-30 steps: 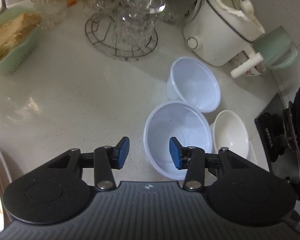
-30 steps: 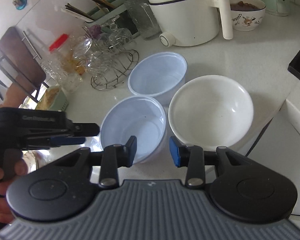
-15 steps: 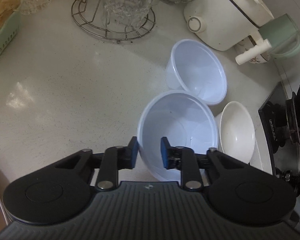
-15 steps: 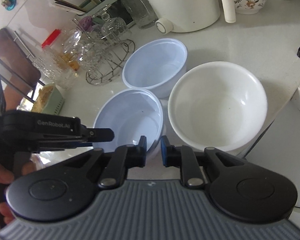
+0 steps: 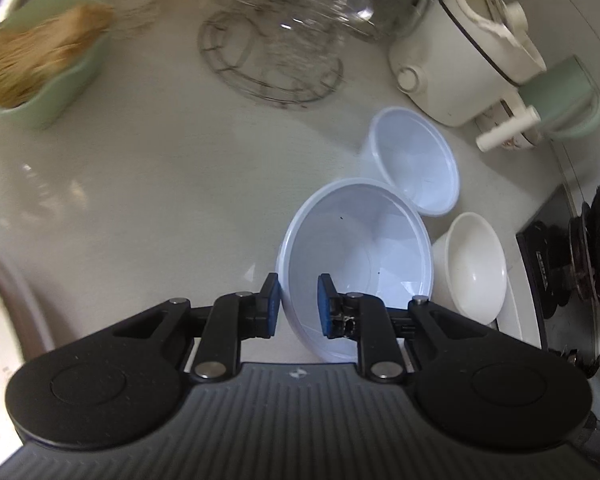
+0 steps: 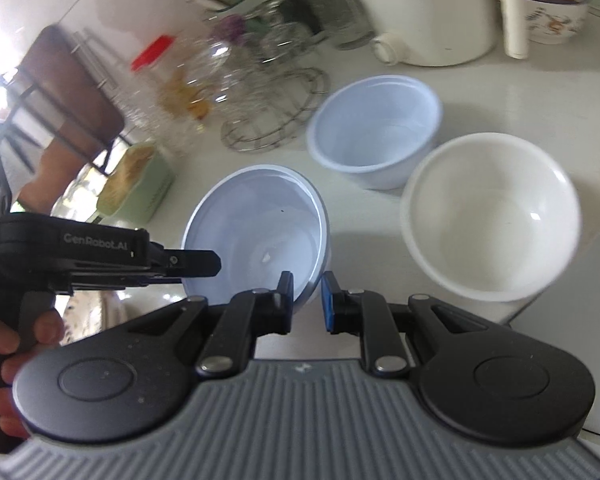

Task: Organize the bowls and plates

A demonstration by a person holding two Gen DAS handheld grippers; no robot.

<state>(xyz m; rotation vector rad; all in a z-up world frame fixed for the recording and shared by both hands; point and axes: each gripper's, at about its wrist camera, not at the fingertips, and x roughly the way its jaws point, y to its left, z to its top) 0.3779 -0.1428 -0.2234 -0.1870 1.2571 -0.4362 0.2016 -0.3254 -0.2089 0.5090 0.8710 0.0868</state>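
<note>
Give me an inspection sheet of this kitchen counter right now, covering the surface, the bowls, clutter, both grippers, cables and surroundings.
Surface: pale speckled counter, glossy with glare.
Job's things: near plastic bowl tilted off the counter; second plastic bowl upright behind it; white bowl upright beside them. No plates seen.
Clutter: wire rack with glassware, green tray, white cooker, patterned bowl holding something dark.
Grippers: left gripper and right gripper both shut on the near plastic bowl's rim, at different spots.
Cables: nothing seen.
Surroundings: stove at the counter's edge; a hand holding the left gripper's handle.
</note>
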